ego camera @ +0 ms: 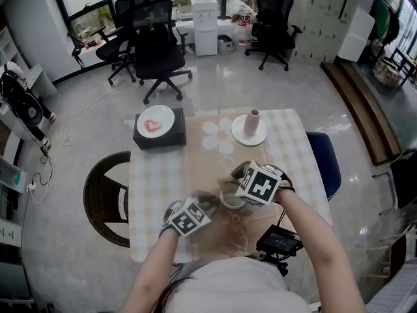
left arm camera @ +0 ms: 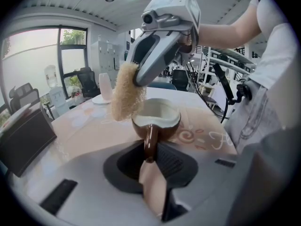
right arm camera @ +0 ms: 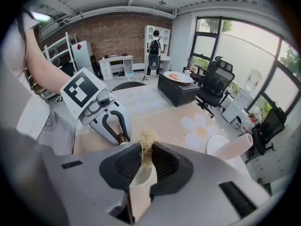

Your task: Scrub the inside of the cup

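Tan loofah [left arm camera: 126, 98] clamped in right tongs [right arm camera: 146, 160] | hangs at rim of upward-facing cup [left arm camera: 156, 119], mouth just beside | left tongs [left arm camera: 149, 155] clamped on handle [left arm camera: 150, 142] | bench [ego camera: 163, 175] near edge

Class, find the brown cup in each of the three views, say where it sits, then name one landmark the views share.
Head view: cup, lower centre of the picture.
Left gripper view: centre, white inside showing, handle clamped by the left gripper.
Right gripper view: only its brown handle shows, left of centre; the rest is hidden behind the right gripper and its loofah.
Shared landmark: pink vase on white plate.
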Demonstrator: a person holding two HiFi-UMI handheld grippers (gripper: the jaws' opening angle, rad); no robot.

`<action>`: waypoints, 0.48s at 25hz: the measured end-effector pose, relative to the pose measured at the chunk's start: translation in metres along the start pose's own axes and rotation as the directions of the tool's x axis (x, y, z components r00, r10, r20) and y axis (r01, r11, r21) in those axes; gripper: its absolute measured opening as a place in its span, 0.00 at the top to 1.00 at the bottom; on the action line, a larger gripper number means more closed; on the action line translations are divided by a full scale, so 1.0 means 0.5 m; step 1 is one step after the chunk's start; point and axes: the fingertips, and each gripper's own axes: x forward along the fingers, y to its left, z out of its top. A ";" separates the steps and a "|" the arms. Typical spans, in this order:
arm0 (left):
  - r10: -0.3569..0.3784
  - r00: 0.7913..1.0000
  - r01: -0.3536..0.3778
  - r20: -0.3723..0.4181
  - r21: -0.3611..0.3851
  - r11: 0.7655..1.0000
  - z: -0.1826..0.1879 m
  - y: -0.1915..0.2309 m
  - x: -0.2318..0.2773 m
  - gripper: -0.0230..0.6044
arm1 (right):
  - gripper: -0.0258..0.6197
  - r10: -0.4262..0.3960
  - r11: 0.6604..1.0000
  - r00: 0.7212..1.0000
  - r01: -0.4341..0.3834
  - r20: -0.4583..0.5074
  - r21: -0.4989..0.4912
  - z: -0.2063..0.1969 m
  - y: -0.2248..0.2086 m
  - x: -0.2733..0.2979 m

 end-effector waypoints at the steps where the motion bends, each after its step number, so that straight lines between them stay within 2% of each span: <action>1: 0.001 1.000 -0.001 0.000 -0.001 1.000 0.000 0.000 0.000 0.86 | 0.86 0.000 1.000 1.000 0.000 0.005 0.022 -0.005 -0.006 -0.002; 12: 0.010 1.000 -0.010 -0.007 -0.018 1.000 0.000 0.003 0.000 0.86 | 0.87 -0.021 0.984 0.998 0.011 0.057 0.179 -0.061 -0.037 -0.030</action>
